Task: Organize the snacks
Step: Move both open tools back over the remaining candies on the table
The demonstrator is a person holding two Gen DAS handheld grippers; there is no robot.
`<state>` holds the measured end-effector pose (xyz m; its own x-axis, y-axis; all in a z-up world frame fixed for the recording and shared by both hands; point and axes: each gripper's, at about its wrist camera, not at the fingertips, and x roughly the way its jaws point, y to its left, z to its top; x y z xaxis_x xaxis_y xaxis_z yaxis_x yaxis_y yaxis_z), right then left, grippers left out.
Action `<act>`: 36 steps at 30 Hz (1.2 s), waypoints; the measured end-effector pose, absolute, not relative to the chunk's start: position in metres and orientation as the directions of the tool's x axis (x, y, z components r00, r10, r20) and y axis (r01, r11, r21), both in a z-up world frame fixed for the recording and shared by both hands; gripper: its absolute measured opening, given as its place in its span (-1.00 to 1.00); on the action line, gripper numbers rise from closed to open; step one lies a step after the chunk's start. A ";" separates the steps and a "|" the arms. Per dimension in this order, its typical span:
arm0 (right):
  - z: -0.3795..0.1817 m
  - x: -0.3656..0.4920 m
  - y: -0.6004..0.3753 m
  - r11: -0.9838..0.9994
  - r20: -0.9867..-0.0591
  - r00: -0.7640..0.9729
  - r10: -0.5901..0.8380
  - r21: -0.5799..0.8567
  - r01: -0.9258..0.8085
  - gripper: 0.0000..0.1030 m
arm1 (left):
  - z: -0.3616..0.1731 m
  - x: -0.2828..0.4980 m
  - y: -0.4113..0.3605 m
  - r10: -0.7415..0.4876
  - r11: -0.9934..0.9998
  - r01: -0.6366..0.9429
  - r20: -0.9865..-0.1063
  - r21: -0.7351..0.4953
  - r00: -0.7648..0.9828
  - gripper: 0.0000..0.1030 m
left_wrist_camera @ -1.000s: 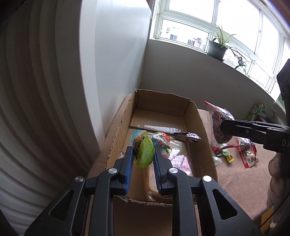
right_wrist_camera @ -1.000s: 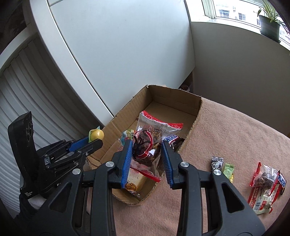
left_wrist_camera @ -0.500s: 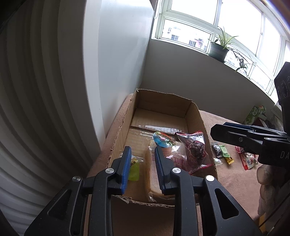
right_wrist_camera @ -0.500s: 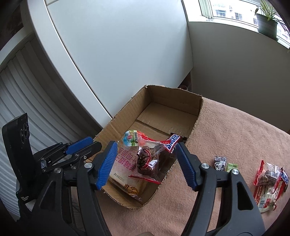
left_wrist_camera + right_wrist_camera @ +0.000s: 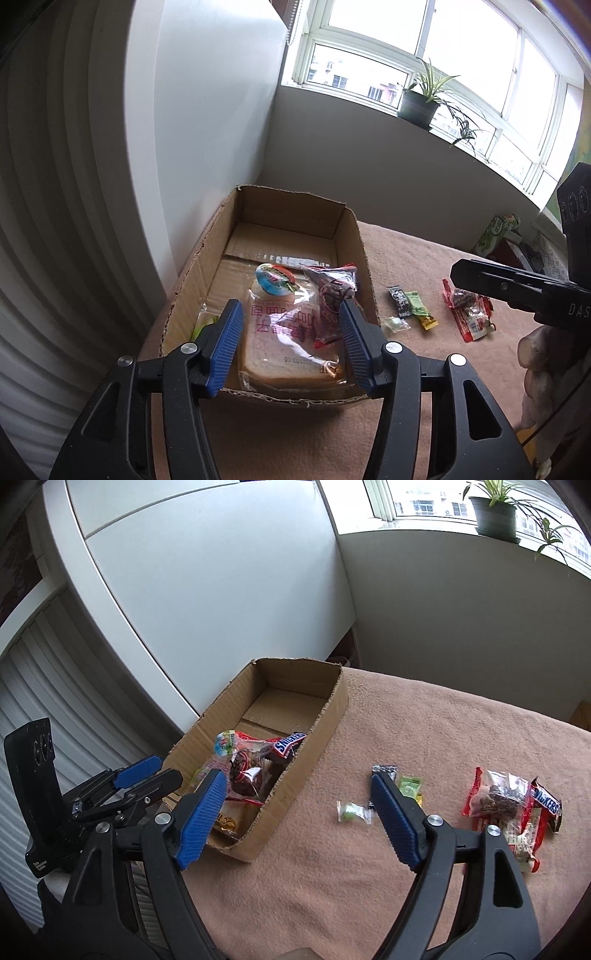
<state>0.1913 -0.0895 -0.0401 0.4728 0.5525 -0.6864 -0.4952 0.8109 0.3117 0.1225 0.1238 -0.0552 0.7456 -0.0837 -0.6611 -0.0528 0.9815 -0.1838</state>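
An open cardboard box [image 5: 355, 236] stands on the tan blanket. It holds a wrapped bread slice [image 5: 288, 339], a blue-lidded jelly cup [image 5: 275, 278], a red bag of dark snacks [image 5: 332, 295], a green jelly cup [image 5: 203, 321] in the near left corner and a Snickers bar [image 5: 291, 742]. My left gripper [image 5: 290, 306] hovers over the box's near end; its jaws are opening with nothing pinched. My right gripper [image 5: 297, 777] hangs above the blanket beside the box's right wall, its jaws opening wide and empty.
Loose snacks lie on the blanket [image 5: 406, 867] right of the box: a black packet [image 5: 384, 770], a green packet [image 5: 410, 786], a clear candy [image 5: 352, 810], red bags [image 5: 498, 797] and a Snickers [image 5: 546, 805]. A white cabinet [image 5: 221, 590] stands behind the box.
The left gripper let the green jelly cup fall into the box and opened. The right gripper dropped the red bag into the box, opened wide and swung right over the blanket.
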 end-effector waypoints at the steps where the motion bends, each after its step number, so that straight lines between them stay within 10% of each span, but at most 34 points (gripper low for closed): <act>1: -0.040 0.188 -0.098 0.815 -0.687 0.476 0.549 0.312 -0.489 0.62 | -0.053 0.119 0.120 -0.090 0.982 -0.044 -0.657 -0.185 0.749 0.04; 9: -0.033 0.151 -0.171 0.856 -0.672 0.548 0.499 0.285 -0.431 0.90 | -0.037 0.089 0.091 -0.142 0.980 0.021 -0.627 -0.197 0.766 0.04; 36: -0.036 0.120 -0.330 0.914 -0.646 0.647 0.405 0.311 -0.260 0.67 | -0.045 0.069 -0.019 -0.303 0.953 0.215 -0.635 -0.214 0.711 0.04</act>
